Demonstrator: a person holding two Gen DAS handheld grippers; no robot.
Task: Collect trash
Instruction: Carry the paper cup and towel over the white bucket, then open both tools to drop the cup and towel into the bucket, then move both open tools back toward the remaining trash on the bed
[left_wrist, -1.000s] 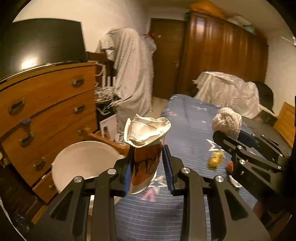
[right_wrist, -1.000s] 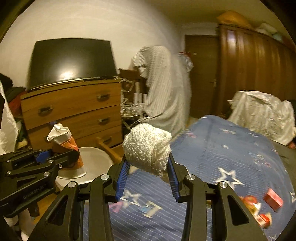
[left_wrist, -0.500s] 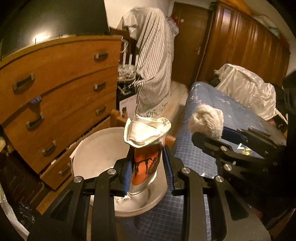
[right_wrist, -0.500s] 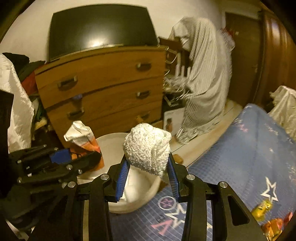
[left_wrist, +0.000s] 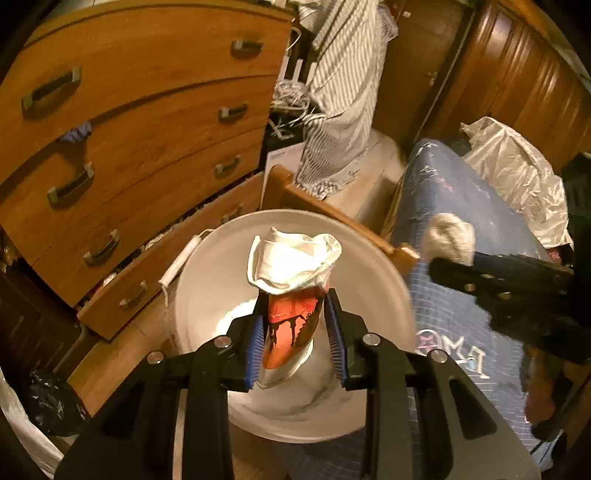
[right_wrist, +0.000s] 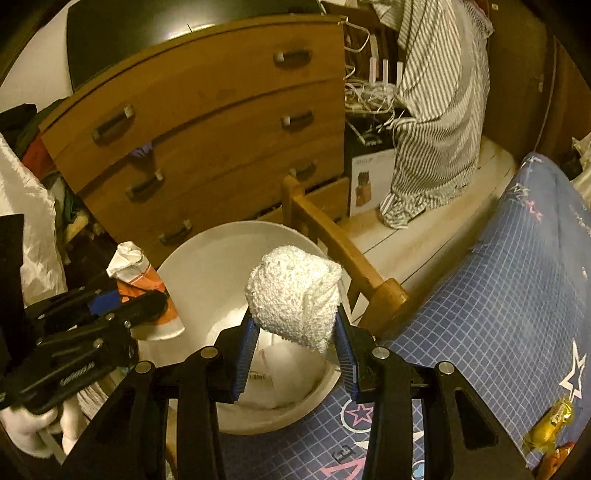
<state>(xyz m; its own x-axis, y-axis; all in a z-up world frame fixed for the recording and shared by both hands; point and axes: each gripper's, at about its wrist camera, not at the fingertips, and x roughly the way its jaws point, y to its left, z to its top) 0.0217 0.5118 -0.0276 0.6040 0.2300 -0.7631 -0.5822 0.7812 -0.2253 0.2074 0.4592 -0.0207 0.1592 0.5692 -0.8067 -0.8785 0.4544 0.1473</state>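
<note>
The left gripper (left_wrist: 295, 347) clamps a crumpled orange-and-white wrapper (left_wrist: 291, 295) above the white bin (left_wrist: 384, 280), while the right gripper (right_wrist: 295, 354) just to its right pinches a white fuzzy wad (right_wrist: 295, 295) over the bin's near rim.

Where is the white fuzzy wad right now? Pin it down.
The white fuzzy wad sits clamped in the right hand-held gripper, centre of the right wrist view, above the white bin beside the bed.
</note>
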